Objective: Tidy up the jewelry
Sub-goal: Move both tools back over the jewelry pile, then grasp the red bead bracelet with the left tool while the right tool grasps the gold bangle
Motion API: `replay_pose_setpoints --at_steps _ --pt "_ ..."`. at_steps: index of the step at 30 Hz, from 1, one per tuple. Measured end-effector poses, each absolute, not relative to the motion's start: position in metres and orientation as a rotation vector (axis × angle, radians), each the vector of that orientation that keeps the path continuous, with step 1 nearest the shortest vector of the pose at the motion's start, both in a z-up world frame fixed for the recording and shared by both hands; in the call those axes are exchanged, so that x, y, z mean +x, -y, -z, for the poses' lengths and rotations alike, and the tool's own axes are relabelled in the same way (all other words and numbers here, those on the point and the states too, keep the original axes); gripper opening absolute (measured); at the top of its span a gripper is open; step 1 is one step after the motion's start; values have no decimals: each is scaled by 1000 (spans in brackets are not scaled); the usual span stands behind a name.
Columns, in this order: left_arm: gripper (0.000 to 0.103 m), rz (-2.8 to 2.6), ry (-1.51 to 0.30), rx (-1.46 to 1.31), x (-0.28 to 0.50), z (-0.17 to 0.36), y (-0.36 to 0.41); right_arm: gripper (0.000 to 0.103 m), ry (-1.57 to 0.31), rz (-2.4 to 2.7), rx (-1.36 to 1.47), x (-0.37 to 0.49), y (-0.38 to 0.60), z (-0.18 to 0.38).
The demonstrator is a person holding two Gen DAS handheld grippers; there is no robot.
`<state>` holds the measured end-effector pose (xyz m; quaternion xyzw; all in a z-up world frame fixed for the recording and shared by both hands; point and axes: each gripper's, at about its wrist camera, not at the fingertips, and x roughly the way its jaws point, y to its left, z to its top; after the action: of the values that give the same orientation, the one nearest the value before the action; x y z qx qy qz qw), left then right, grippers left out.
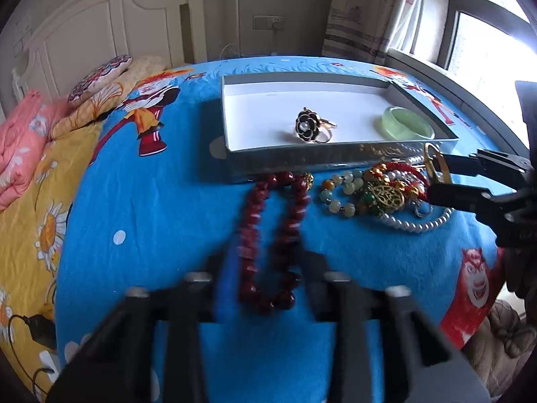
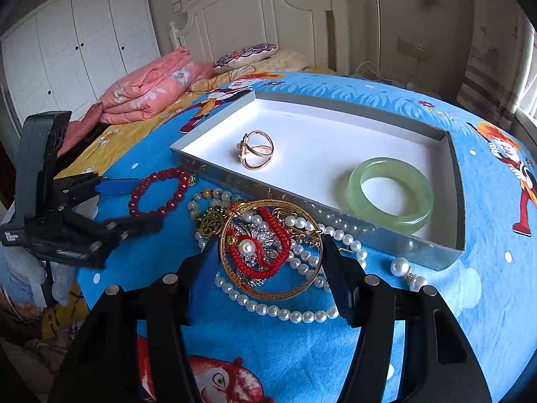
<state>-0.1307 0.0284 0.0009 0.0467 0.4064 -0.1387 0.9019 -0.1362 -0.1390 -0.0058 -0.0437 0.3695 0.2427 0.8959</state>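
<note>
Bedroom with white headboard; jewelry lay on a bed [image 2: 419, 336] under a blue cartoon-print sheet. Two pieces sat in the shallow white-lined grey box [image 2: 458, 181]: a gold flower ring [image 2: 256, 149] and a pale green jade bangle [image 2: 391, 194]. Outside, touching its near wall, remained dark red bead strands [image 1: 272, 231], a white pearl necklace [image 2: 285, 312] and a thin gold hoop bangle [image 2: 272, 248]. By this count, sorting looked under half done. The right gripper [image 2: 268, 268] straddled the hoop, spread, apparently touching its sides. The left gripper [image 1: 265, 288] hovered, spread, over the red beads.
</note>
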Motion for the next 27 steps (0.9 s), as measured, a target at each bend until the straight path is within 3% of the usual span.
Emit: replay_pose_setpoints --at_steps 2,4,15,27 --pt "20 316 -829 55 -134 -3 -35 60 -766 -503 -91 -136 139 6" --pt "12 323 -790 30 -141 -7 -41 60 -765 -503 -91 -137 139 6" --pt "12 327 -732 -12 -155 -26 -47 60 -764 -504 -90 -137 138 6" --pt "11 355 -596 49 -166 -82 -29 60 -716 -509 -48 -140 145 -6"
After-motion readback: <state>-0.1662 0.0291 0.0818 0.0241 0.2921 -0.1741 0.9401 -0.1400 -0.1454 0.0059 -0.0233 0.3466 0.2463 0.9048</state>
